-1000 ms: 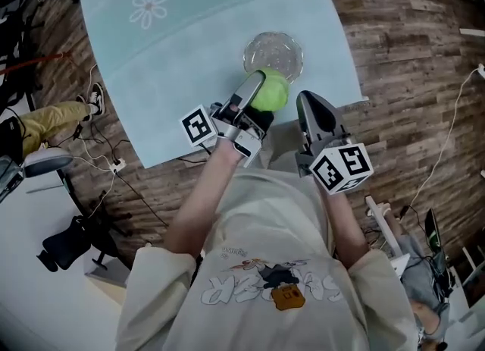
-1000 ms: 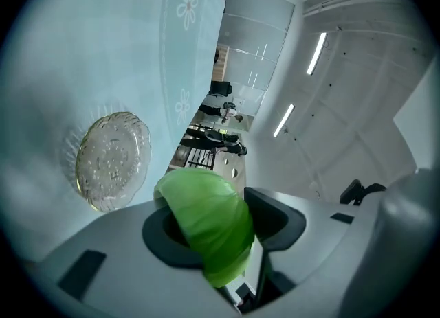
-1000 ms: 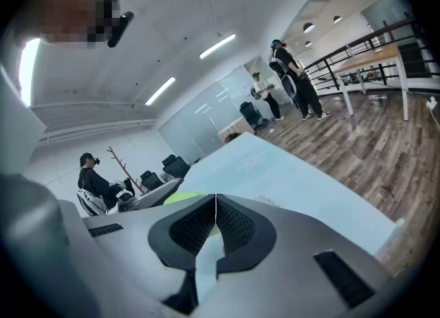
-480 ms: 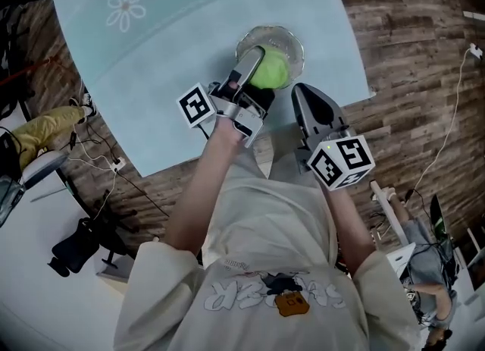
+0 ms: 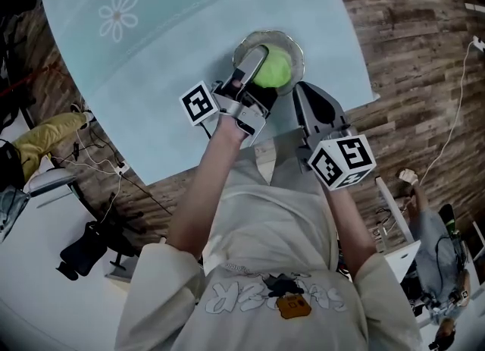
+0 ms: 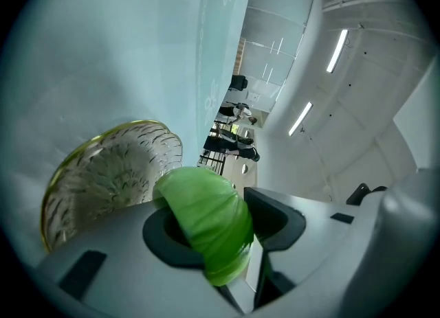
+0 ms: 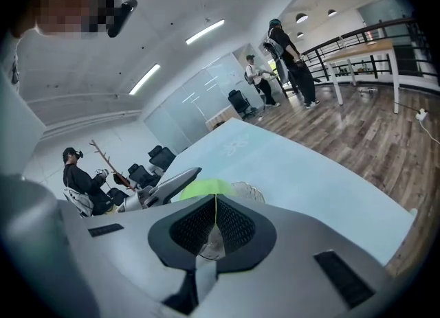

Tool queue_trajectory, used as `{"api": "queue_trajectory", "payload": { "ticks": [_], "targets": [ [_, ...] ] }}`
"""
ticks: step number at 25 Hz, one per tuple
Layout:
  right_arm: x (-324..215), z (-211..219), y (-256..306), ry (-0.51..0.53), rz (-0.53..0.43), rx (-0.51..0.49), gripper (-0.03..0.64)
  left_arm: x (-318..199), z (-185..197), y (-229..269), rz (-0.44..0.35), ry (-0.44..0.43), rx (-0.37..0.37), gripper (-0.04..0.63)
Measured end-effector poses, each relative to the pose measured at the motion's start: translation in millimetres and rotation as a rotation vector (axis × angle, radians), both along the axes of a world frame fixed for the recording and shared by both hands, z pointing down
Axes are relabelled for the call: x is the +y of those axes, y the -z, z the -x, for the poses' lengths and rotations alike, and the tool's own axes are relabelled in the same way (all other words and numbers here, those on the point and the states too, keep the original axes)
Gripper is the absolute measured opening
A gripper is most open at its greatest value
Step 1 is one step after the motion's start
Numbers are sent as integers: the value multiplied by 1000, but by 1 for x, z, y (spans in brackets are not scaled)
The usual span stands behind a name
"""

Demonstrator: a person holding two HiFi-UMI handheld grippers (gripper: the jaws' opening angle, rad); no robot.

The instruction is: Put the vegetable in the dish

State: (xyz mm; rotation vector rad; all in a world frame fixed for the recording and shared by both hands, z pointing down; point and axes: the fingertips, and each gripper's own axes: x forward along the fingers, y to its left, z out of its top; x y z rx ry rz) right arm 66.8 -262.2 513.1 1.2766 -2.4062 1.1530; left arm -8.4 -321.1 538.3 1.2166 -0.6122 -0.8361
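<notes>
Wood floor borders the blue-clothed table (image 5: pixel 167 46), and its near edge passes under the right gripper (image 5: pixel 305 98), whose jaws are pressed together and empty. Just beyond, the left gripper (image 5: pixel 261 67) pinches the green vegetable (image 5: pixel 274 69) over the glass dish (image 5: pixel 295 45). Farther on, bare cloth lies open.

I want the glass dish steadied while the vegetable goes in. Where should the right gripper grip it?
Probably the dish by its thin rim, from the right, one jaw inside, one outside; the left gripper with the vegetable covers the left.
</notes>
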Motion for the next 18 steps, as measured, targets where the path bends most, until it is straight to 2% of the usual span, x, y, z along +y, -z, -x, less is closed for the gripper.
{"api": "queue_trajectory", "payload": {
  "ticks": [13, 18],
  "targets": [
    [-2, 2, -8, -14, 3, 5, 25, 1, -7, -24, 46, -38, -35, 189],
    [-3, 0, -9, -13, 6, 3, 25, 3, -8, -28, 79, -69, -91, 219]
  ]
}}
